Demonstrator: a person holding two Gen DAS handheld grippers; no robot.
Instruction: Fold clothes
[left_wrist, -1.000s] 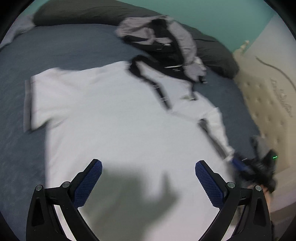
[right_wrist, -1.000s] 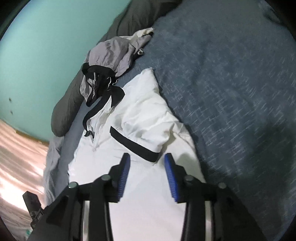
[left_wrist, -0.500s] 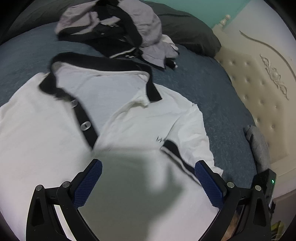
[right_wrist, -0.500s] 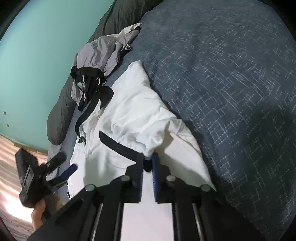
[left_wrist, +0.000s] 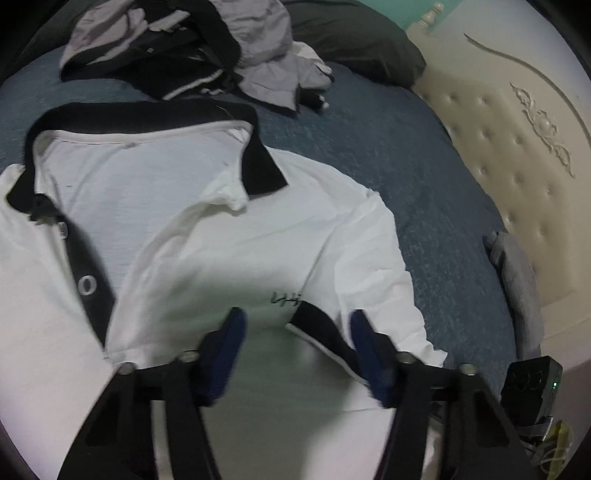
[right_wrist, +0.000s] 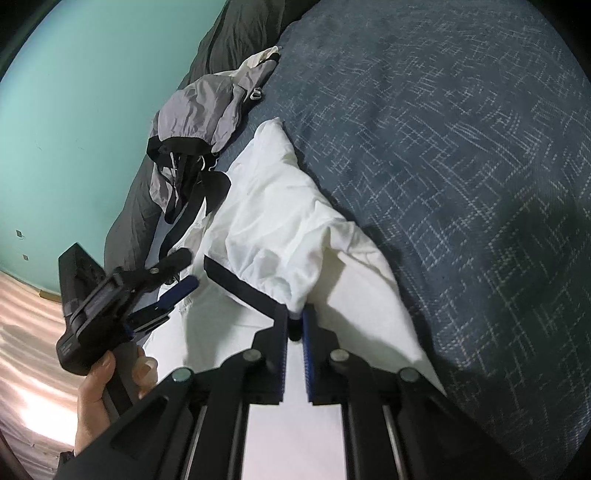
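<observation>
A white polo shirt with a black collar and button strip lies front up on the bed. My left gripper hovers over its sleeve; the jaws are closing, with the black sleeve cuff between the blue pads, which stand apart from it. In the right wrist view, my right gripper is shut on a bunched fold of the white shirt at the other black-edged sleeve. The left gripper shows there too, held in a hand.
A grey and black jacket lies crumpled beyond the collar, by a dark pillow. The blue bedcover spreads to the right. A cream tufted headboard and a grey cloth stand at the bed's edge.
My left gripper swept across the shirt to the sleeve and its jaws narrowed from wide. My right gripper closed on the sleeve fabric and stayed in place.
</observation>
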